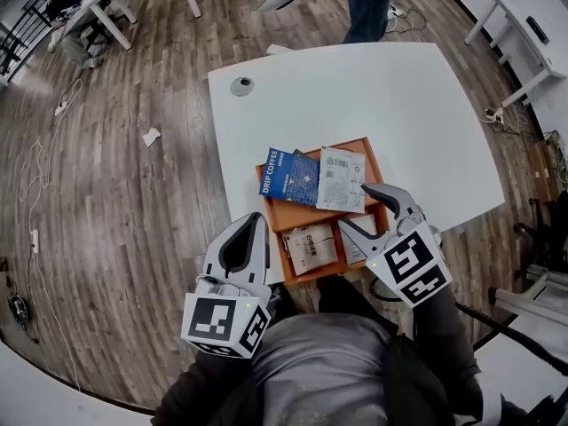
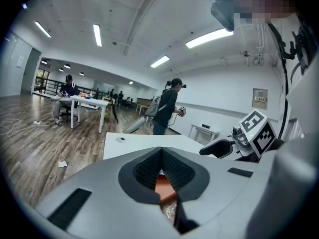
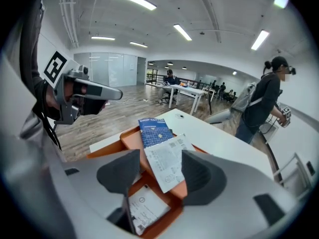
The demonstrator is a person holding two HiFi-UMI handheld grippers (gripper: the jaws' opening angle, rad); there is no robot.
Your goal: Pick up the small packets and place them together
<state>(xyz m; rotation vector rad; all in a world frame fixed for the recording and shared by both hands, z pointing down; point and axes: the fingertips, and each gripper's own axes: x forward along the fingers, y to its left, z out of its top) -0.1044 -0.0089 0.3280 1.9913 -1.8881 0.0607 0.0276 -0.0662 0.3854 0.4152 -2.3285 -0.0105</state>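
Note:
An orange tray [image 1: 277, 216] sits on the white table [image 1: 399, 105]. In its far compartment a blue drip coffee packet [image 1: 288, 176] lies beside a white packet [image 1: 341, 178] that overlaps it. The near compartment holds a brownish packet [image 1: 310, 247] and another white one [image 1: 358, 242]. My right gripper [image 1: 359, 209] hovers open over the tray's right side, nothing between its jaws; through them I see the blue packet [image 3: 153, 131] and the white packet [image 3: 167, 163]. My left gripper [image 1: 257, 222] is shut and empty at the tray's left edge, its tips meeting [image 2: 162, 153].
A round grommet [image 1: 241, 85] sits at the table's far left corner. A person [image 1: 366, 3] stands beyond the far edge. Other white tables [image 1: 524, 34] stand around, and cables and a paper scrap [image 1: 151, 136] lie on the wooden floor.

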